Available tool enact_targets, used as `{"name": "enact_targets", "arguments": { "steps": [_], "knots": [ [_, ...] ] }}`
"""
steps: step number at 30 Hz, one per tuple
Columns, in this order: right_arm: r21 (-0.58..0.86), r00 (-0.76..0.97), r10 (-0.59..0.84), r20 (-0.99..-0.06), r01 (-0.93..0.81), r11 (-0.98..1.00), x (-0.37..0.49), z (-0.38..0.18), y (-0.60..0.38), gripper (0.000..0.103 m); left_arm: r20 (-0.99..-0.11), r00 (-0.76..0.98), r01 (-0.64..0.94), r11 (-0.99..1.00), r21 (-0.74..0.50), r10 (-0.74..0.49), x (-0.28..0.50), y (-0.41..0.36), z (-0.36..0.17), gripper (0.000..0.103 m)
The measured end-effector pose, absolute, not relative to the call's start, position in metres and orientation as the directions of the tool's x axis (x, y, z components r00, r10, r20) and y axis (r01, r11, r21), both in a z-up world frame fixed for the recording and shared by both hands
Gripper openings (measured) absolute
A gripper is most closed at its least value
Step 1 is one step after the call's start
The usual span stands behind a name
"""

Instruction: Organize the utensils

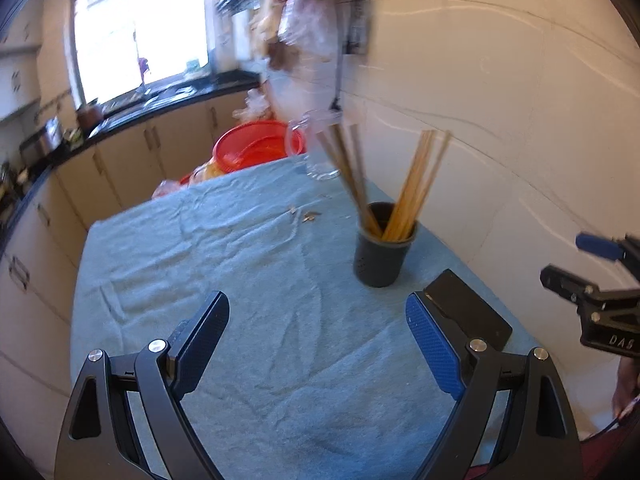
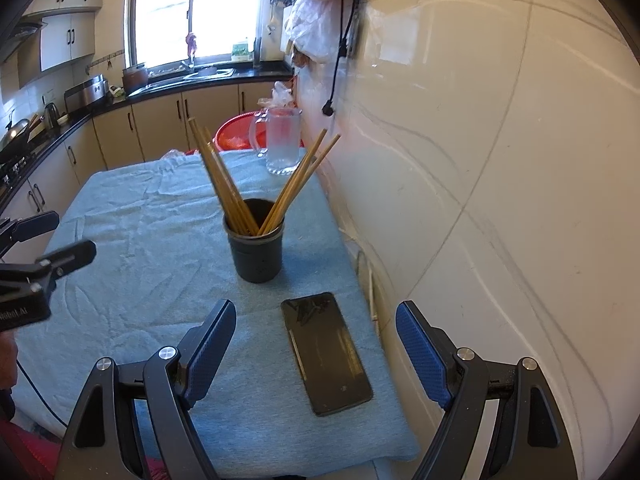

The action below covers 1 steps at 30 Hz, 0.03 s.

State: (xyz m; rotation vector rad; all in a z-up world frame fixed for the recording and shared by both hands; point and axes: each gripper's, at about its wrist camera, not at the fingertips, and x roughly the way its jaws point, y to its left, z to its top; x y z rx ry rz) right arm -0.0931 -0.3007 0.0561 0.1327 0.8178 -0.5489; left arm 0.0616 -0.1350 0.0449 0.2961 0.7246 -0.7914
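Two grippers here, both spread wide with nothing between the pads. Left gripper (image 1: 318, 340) hangs over bare blue towel (image 1: 200, 280), and the right gripper (image 2: 316, 350) sits over the towel's wall-side end, with a black phone (image 2: 326, 354) lying flat on the cloth right between its blue fingers (image 2: 420, 354), not touched by either one.

Chopsticks (image 2: 236, 184) are already standing in the dark round holder (image 2: 256, 252), which sits upright on the towel just past the phone, straight ahead of the right gripper and well clear of its tips. From the left wrist view the holder (image 1: 384, 254) is ahead and off to the right of that gripper, also apart from it. The sticks lean in two bunches, one fanning left, one fanning right, so they make a V out of the cup.

Further back near the wall there's a clear glass pitcher (image 2: 282, 140); can't tell whether anything's in it. Behind the table edge sits a red basin (image 1: 256, 146), contents too blurry to make out.
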Motion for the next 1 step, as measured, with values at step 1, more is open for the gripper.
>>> {"name": "enact_targets", "arguments": {
  "steps": [1],
  "knots": [
    [-0.095, 0.554, -0.413, -0.723, 0.513, 0.853, -0.0931, 0.0561, -0.3007, 0.086, -0.702, 0.489, 0.709, 0.704, -0.025, -0.518, 0.0674, -0.1283, 0.0396, 0.089]
  ]
}}
